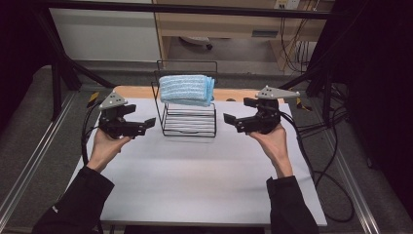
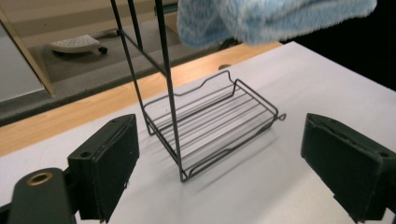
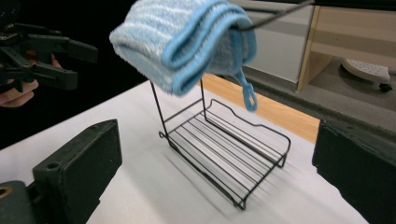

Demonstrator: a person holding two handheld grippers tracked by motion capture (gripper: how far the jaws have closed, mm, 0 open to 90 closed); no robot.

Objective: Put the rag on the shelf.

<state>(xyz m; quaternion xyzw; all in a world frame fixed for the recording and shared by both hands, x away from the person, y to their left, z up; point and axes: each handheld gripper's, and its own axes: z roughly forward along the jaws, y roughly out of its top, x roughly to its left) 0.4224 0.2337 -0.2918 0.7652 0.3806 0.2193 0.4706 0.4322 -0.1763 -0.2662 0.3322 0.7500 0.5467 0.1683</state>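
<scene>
High view shows a folded blue towel [image 1: 187, 89] on top of a black wire rack [image 1: 187, 117], left gripper [image 1: 146, 123] and right gripper [image 1: 230, 120] flanking it, both jaws wide, holding nothing. Right gripper view reveals the towel's hanging loop [image 3: 249, 97]. White table [image 1: 195, 180], wooden shelving [image 1: 234, 22] behind.

Wire rack [image 1: 189, 119] on white table [image 1: 204, 180]

Sleeves: you wear black [image 1: 83, 200].
Grippers: black left [image 1: 142, 126] and right [image 1: 233, 122], grey plates, black cables.
</scene>
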